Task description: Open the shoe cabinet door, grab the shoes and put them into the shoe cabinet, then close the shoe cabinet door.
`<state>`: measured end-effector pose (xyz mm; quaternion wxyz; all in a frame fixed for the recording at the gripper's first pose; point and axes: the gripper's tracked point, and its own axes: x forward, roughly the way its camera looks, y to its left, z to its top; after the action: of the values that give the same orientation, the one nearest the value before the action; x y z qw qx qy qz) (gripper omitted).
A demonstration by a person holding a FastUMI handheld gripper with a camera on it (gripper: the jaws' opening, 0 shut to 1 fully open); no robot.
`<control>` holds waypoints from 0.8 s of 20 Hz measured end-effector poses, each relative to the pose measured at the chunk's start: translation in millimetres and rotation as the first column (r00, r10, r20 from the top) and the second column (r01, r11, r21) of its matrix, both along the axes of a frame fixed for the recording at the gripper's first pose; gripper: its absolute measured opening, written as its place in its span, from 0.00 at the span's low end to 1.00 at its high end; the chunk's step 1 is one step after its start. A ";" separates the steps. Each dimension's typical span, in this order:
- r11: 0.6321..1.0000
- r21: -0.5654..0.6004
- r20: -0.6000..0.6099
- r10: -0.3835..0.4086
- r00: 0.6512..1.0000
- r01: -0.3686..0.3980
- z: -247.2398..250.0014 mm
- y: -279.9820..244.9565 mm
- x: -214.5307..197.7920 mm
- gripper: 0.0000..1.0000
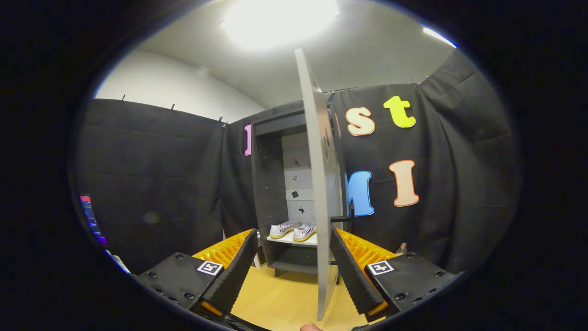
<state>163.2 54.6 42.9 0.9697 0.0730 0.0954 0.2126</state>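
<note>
Tongs: one hand-held two-finger unit, pointed forward and level, both fingers rising from the near side and leaning toward each other at their tips. Fingers spread wide, ribbed inner faces turned inward; the right finger's inner face lies just beside the edge of the cabinet door, the left finger stands well apart from it, so nothing is clamped. A fingertip of the holding person shows at the nearest point, between the finger bases.

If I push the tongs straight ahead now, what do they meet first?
Probably the edge of the open grey cabinet door, standing between the open tongs, nearer the right finger; the white shoes sit on the shelf beyond.
</note>
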 end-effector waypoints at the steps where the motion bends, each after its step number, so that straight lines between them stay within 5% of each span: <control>1: 1.000 0.010 0.001 -0.005 1.000 0.005 -1.7 -12.8 4.3 0.98; 9: 0.999 0.042 -0.065 0.023 0.998 -0.020 -47.3 -59.0 50.5 0.97; 16: 0.966 0.090 -0.138 0.253 0.958 -0.242 -78.6 -25.0 61.9 0.97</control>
<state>225.2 29.6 -35.8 0.9224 0.1111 0.1679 0.3297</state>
